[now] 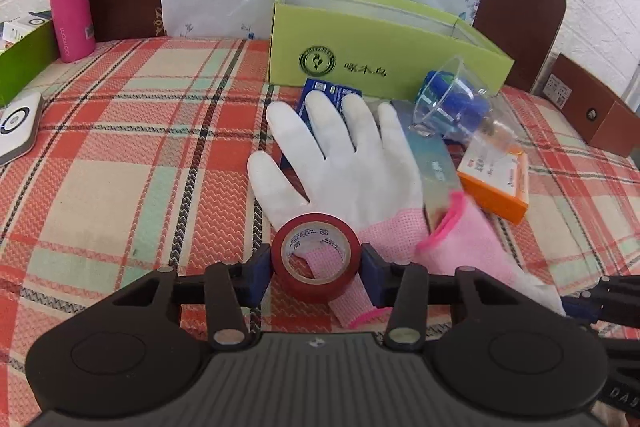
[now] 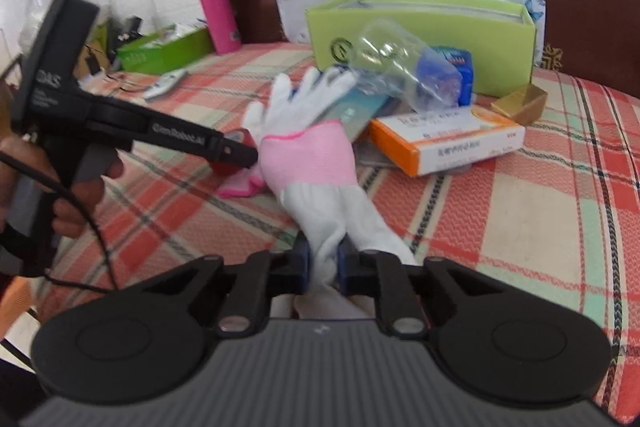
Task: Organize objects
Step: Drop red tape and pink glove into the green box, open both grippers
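Currently, your left tongs (image 1: 317, 264) grip the round red roll of adhesive tape (image 1: 315, 259), one blue pad pressed against each side of it, low over the plaid cloth-covered bench (image 1: 120, 155). Your right tongs (image 2: 323, 263) are clamped narrow on the white fingers of a pink-cuffed knit glove (image 2: 316, 183), and the jaws have just been closing. A second white glove with a pink cuff (image 1: 344, 163) lies flat beyond the tape. Behind it stands the open lime-green cardboard box (image 1: 384, 55). An orange-and-white carton (image 2: 448, 139) and a clear plastic cup (image 1: 448, 103) lie near the box.
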`<state>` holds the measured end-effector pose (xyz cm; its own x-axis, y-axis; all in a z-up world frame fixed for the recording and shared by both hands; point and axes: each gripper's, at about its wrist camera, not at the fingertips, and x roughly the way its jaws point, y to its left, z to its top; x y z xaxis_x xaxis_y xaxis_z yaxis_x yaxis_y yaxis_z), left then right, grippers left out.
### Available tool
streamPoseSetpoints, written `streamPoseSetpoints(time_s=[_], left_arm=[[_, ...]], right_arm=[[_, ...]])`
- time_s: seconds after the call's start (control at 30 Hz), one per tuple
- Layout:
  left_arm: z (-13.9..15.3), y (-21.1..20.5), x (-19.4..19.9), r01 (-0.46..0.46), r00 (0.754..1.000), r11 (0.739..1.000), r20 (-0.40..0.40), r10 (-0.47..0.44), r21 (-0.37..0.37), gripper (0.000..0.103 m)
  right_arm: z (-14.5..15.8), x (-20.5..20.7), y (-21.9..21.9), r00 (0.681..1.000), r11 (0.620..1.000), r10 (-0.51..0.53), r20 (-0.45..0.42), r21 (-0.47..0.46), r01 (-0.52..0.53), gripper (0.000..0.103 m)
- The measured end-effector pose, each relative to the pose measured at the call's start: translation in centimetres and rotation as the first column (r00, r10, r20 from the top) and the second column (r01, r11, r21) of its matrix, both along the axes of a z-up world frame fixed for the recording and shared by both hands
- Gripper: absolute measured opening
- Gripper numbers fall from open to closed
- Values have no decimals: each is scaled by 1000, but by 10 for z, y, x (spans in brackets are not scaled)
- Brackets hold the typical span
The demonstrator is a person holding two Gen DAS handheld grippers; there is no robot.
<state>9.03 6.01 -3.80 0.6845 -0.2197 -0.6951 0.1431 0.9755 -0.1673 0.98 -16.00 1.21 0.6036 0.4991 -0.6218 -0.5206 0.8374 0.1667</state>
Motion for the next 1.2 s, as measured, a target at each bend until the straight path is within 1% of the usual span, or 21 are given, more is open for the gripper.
streamPoseSetpoints(time_s=[0.13, 0.2, 0.27, 0.37, 0.47, 0.57, 0.63, 0.77, 0.93, 1.07, 1.17, 1.2], left_arm=[[24, 6, -14, 8, 998, 999, 65, -6, -31, 49], [40, 8, -16, 12, 995, 999, 103, -7, -50, 49], [54, 7, -15, 25, 990, 997, 140, -14, -74, 49], [75, 1, -5, 50, 980, 995, 197, -32, -87, 49], [92, -8, 10, 68, 969, 994, 244, -46, -81, 49], [104, -19, 30, 79, 961, 995, 270, -59, -64, 49], [111, -25, 46, 80, 957, 995, 282, -61, -56, 49], [124, -36, 80, 79, 955, 995, 293, -56, -66, 49], [134, -50, 128, 60, 952, 997, 304, -46, -39, 49], [127, -52, 171, 27, 963, 999, 268, -15, -42, 49], [112, -54, 198, 6, 969, 999, 246, 2, -31, 49], [106, -55, 205, -2, 968, 1000, 249, 9, -30, 49]], right_arm=[[30, -5, -8, 997, 997, 21, 70, 73, -26, 11], [46, -4, -14, 994, 993, 6, 108, 115, -19, 11], [59, 1, -20, 989, 991, -21, 149, 136, 1, 11], [76, 18, -32, 981, 986, -78, 178, 162, 49, 11], [91, 40, -42, 964, 979, -156, 216, 166, 122, 11], [102, 63, -52, 943, 969, -220, 250, 170, 182, 11], [107, 80, -55, 932, 967, -239, 272, 155, 203, 11], [112, 123, -51, 924, 964, -258, 282, 136, 228, 11], [109, 182, -38, 910, 958, -285, 302, 113, 262, 11], [95, 226, -27, 905, 957, -291, 309, 82, 280, 11], [76, 252, -18, 920, 960, -278, 277, 46, 276, 13], [69, 259, -16, 928, 963, -266, 261, 30, 268, 17]])
